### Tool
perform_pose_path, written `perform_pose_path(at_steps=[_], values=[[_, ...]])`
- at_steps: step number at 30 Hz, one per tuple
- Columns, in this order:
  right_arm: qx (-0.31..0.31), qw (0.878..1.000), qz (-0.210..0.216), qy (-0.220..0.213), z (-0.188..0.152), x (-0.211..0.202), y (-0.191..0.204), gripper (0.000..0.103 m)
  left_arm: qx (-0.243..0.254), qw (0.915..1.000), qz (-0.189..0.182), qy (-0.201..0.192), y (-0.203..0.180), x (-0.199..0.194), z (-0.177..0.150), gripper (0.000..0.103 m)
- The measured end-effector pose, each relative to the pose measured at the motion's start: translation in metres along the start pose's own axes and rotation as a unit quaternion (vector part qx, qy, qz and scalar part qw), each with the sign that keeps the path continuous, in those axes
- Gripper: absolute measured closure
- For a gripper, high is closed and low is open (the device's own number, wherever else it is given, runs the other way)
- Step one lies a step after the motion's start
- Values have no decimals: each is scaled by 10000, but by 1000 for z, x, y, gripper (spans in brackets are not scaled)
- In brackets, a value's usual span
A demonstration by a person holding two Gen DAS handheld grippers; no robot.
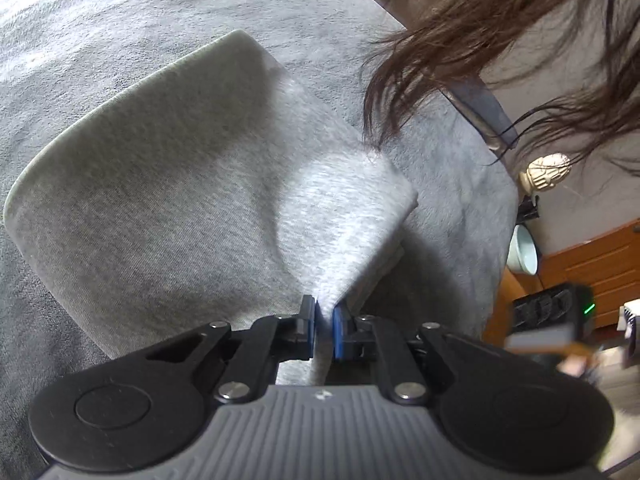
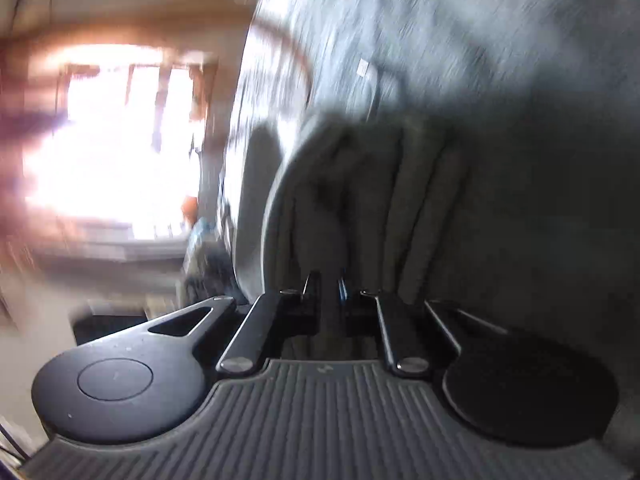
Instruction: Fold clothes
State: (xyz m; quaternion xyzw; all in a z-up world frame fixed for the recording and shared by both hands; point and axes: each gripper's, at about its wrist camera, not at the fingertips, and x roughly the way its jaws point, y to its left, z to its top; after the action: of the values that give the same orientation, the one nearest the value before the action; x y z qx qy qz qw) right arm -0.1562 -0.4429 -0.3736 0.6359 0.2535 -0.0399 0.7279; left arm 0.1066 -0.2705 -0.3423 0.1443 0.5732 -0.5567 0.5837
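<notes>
Your left gripper (image 1: 324,320) is pinching a corner of the light grey garment (image 1: 160,184), which stretches up and away to the left over the grey blanket (image 1: 100,40). Your right gripper (image 2: 329,292) is pressed together on a dark, shadowed fold of the same cloth (image 2: 380,184), bunched in ridges just ahead of its fingers; that view is blurred.

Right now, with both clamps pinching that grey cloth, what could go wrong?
The left gripper pinches only a thin edge of the grey garment, so the fabric might slip free. The person's loose hair hangs close to the cloth and could snag. The right gripper holds bunched folds, which may crease.
</notes>
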Motion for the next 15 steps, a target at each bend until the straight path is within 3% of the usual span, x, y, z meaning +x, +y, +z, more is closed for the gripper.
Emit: perform_pose_path(at_steps=[5,7,11,15], values=[[-388,9967,-193,685,-35,57,10,95,-63,10000,41,15,1,-4,-3,93],[-549,9961,-207,664,-31,34,36,95,-80,10000,12,-7,1,-7,-2,93],[-181,9984,-375,386,-26,18,23,95,-14,10000,58,15,-3,-3,-2,93],[42,9986,-361,396,-19,14,18,95,527,9979,364,-7,-17,11,-8,92]])
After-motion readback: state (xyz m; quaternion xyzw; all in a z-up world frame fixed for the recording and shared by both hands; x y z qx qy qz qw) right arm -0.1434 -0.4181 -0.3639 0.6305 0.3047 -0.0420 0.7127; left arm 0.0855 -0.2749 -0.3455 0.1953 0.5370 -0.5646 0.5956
